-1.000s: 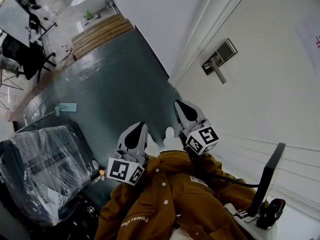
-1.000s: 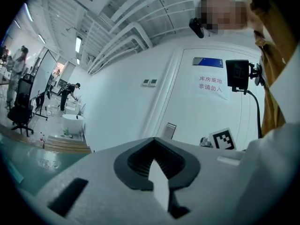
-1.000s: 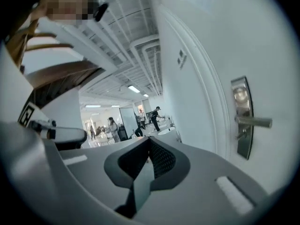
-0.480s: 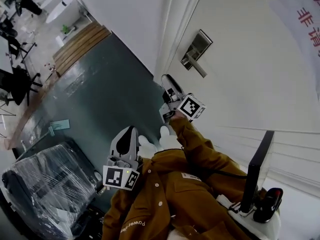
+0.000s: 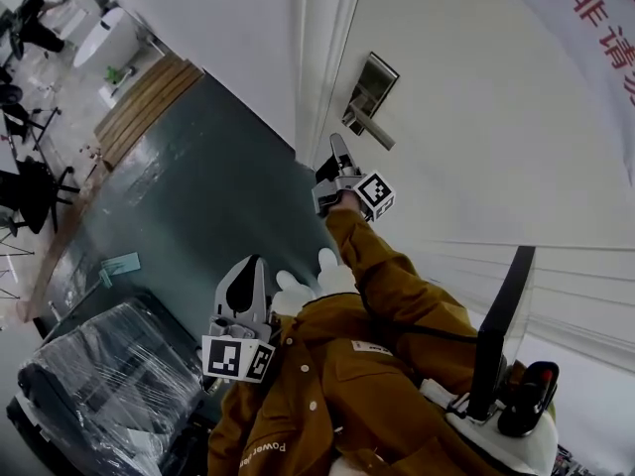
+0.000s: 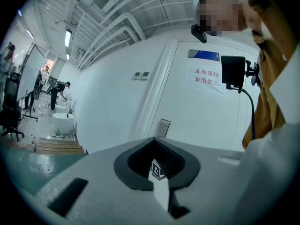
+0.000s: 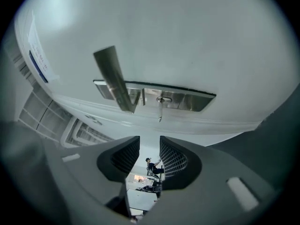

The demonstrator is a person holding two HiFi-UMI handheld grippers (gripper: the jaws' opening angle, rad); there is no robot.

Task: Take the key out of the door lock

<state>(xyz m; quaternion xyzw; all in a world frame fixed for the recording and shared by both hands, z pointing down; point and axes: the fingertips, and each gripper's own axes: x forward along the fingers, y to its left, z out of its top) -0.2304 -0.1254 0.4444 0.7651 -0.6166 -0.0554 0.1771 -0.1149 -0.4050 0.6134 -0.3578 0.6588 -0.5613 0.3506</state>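
Note:
A small key (image 7: 160,108) sticks out of the steel lock plate (image 7: 178,99) on the white door, beside the lever handle (image 7: 115,78). My right gripper (image 7: 149,146) points at the key from a short way below. Its jaws are apart and closing, and nothing is between them. In the head view the right gripper (image 5: 335,152) is raised on an outstretched brown sleeve, just under the lever handle (image 5: 372,132) and lock plate (image 5: 369,85); the key is too small to make out there. My left gripper (image 5: 245,269) hangs low by the person's chest, shut and empty, away from the door.
A plastic-wrapped chair (image 5: 109,385) stands at the lower left on the dark green floor. Wooden steps (image 5: 149,107) lie farther back. A black stand on a white base (image 5: 496,345) is at the lower right. A sign with red letters (image 5: 595,18) hangs on the door.
My right gripper has risen from chest height to just under the door handle, and its jaws have parted. The left gripper has stayed low and shut.

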